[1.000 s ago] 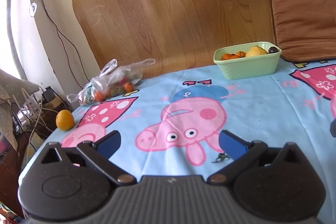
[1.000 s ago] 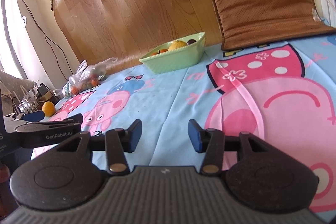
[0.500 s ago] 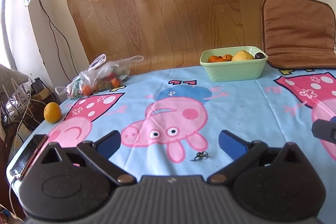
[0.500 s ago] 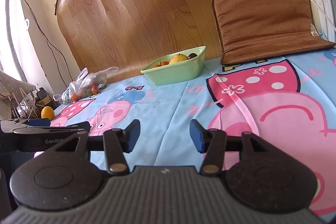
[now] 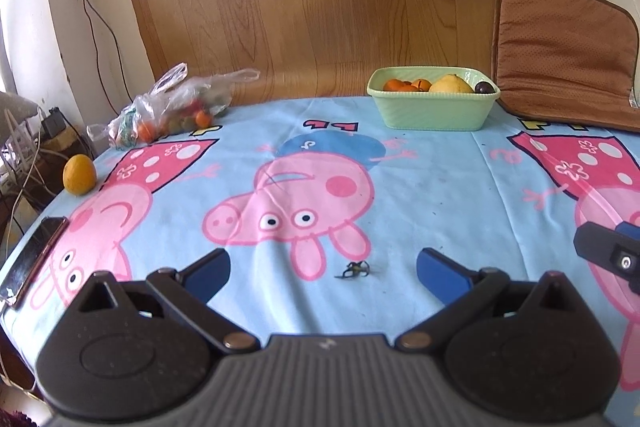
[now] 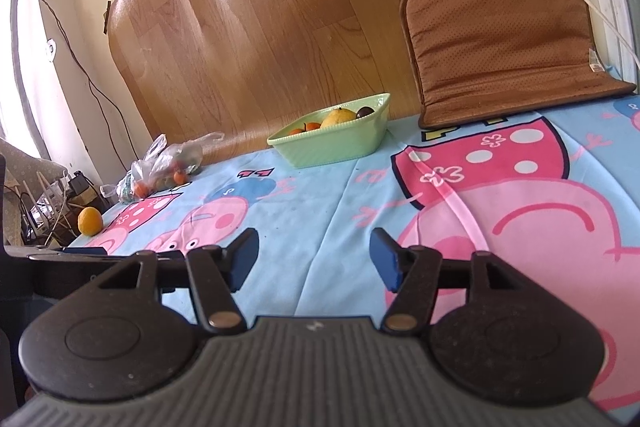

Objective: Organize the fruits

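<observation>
- Left hand-held gripper [image 5: 323, 273]: fingers spread wide, nothing between them, low over the table [image 5: 440, 195] near its front edge.
- Right hand-held gripper [image 6: 314, 261]: also spread apart & empty, a bit narrower than the left.
- Loose orange fruit [image 5: 79, 174]: alone at the table's left edge, ahead & well to the left of the left gripper; roughly round, w/ no long axis that matters for the approach.
- Green bowl [image 5: 434, 107]: far side of table, ahead & slightly right, already has oranges, a yellow fruit, a dark one.
- Plastic bag [image 5: 172, 111] w/ small fruits: back left, past the loose fruit.
- Judgement: left gripper is clearly nearer the loose fruit; right one sits further right, so the left likely goes for it, swinging left & fwd.
</observation>
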Motion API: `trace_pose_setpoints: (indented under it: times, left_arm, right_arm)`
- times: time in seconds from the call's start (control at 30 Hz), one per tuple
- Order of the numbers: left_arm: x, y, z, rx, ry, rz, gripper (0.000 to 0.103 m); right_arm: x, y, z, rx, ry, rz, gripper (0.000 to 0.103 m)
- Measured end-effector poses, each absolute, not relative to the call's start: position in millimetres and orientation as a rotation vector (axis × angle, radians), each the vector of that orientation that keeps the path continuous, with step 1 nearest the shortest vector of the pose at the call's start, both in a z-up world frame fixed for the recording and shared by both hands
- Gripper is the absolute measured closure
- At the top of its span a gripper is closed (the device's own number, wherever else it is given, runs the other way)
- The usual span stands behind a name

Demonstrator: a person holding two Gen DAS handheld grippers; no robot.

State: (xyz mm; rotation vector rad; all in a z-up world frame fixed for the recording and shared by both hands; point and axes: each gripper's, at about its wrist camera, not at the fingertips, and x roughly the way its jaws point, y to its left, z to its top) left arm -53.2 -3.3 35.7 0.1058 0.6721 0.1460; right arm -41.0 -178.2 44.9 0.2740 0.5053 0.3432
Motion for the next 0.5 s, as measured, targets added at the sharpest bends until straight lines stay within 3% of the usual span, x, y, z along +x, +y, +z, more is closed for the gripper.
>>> trace_pose_setpoints:
  times: [0.5]
  left_arm:
    - [-53.7, -4.8, 33.2, 0.101, 0.695, 0.143, 0.000]
  right_arm:
    - [-39.1, -177.7, 44.0, 0.271, 0.525, 0.359, 0.038]
